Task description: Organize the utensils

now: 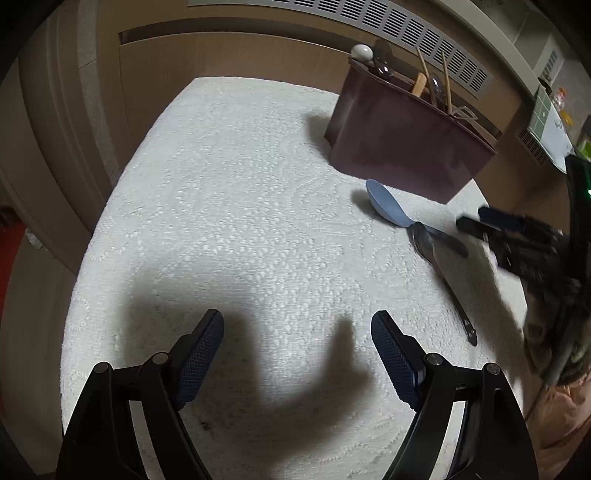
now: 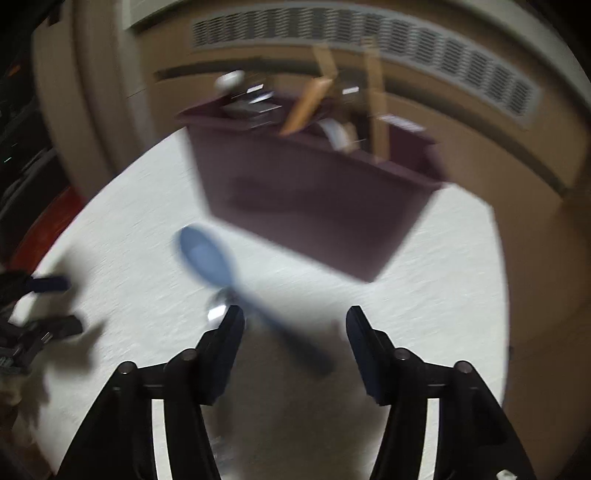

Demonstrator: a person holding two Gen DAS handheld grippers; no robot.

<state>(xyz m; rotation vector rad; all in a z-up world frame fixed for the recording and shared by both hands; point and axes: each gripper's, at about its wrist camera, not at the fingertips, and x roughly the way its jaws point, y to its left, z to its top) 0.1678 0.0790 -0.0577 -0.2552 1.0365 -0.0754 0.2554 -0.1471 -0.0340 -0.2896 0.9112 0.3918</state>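
A blue spoon [image 1: 389, 204] lies on the white tablecloth [image 1: 236, 206], its handle crossing a metal spoon [image 1: 439, 271]. Behind them stands a dark maroon utensil holder [image 1: 402, 144] with chopsticks and several utensils in it. My left gripper [image 1: 297, 332] is open and empty over the cloth, left of the spoons. My right gripper [image 2: 293, 321] is open, just above the blue spoon's handle [image 2: 291, 339]; it also shows at the right in the left wrist view [image 1: 476, 221]. The right wrist view is blurred. The holder [image 2: 314, 199] and the blue spoon's bowl [image 2: 205, 254] show there.
The table is small, with its edges close on every side. A wooden wall panel and a vent grille [image 1: 406, 26] stand behind the holder. My left gripper shows at the left edge of the right wrist view [image 2: 51, 306].
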